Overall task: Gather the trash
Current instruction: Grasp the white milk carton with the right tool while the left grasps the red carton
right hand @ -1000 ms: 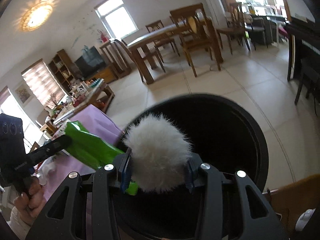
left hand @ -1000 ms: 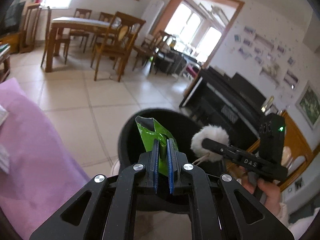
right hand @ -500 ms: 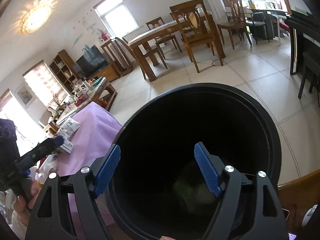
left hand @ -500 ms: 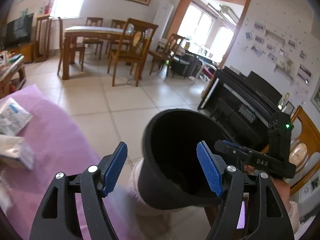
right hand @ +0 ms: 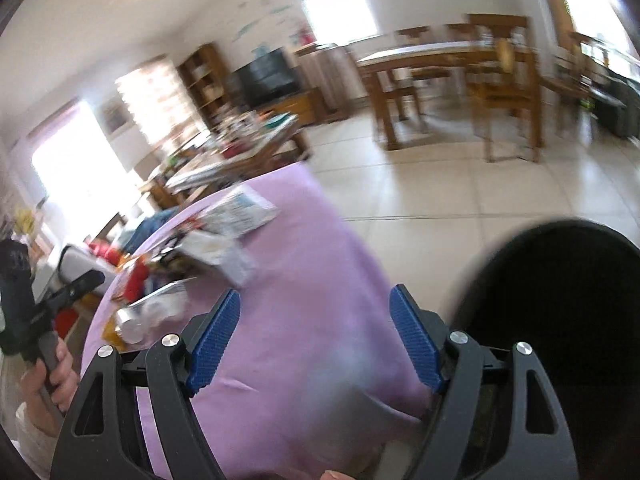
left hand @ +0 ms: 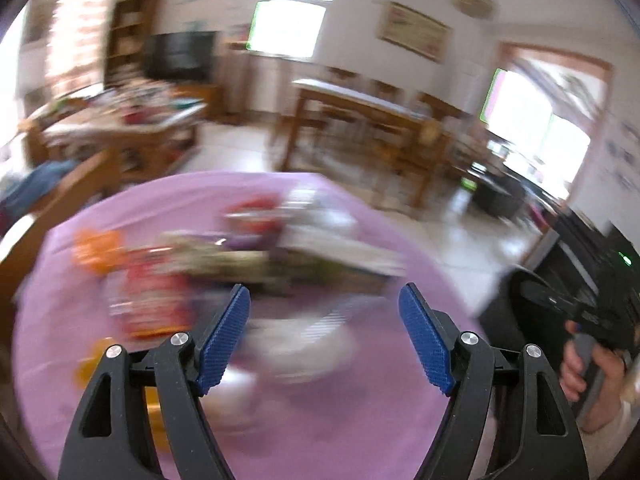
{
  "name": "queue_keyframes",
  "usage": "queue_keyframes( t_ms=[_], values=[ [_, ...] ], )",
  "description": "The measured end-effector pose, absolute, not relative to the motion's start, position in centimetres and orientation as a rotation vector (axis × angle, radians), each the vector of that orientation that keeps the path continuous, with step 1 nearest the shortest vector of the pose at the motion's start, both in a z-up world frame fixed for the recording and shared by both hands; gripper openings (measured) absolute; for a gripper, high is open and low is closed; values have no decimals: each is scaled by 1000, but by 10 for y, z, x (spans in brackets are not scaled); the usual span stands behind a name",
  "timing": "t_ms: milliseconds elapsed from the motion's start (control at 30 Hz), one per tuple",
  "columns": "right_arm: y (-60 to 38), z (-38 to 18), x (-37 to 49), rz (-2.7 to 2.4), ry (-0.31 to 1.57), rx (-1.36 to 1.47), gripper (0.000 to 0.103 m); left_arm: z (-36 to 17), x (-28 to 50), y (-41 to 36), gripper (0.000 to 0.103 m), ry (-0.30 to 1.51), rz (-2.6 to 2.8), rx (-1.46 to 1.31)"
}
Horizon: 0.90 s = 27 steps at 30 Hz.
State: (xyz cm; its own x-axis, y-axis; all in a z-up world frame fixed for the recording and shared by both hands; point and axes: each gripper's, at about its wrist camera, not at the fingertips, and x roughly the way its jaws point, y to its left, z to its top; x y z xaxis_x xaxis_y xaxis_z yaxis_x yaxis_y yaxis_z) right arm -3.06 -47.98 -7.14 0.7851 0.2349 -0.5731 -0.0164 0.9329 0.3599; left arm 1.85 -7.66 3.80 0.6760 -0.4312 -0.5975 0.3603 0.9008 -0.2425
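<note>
A round table under a purple cloth (left hand: 320, 432) fills the left wrist view. A blurred heap of trash (left hand: 248, 256), wrappers in red, orange and white, lies across its far half. My left gripper (left hand: 324, 292) hangs over the cloth just short of the heap; its jaws are opening with nothing between them. My right gripper (right hand: 315, 292) stands open and empty above the cloth's (right hand: 320, 264) right edge. The black trash bin (right hand: 560, 320) stands on the floor right of it. Wrappers (right hand: 216, 248) lie further left on the table.
A person's hand (left hand: 580, 364) carries the right gripper at the left wrist view's right edge, beside the bin (left hand: 508, 304). Beyond the table are a tiled floor (right hand: 460, 200), a wooden dining table with chairs (right hand: 452, 76) and a cluttered low table (left hand: 120, 128).
Both grippers let go of their trash, the green wrapper and the white fluffy ball, over the bin. Both then swung left from the bin to the purple table.
</note>
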Motion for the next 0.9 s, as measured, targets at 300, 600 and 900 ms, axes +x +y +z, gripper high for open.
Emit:
queue_keyframes(
  t_ms=[300,600,900],
  values=[
    [-370,-81,68,299,760,126,77,11,68,2,76,829,-287,-93],
    [-334,-97,130,316,869,-49,80,-22,96,-12,73,912,-264,-89],
    [-333,-99,114,391,882,-34,40,-30,92,-10,55,891,-301,-134]
  ],
)
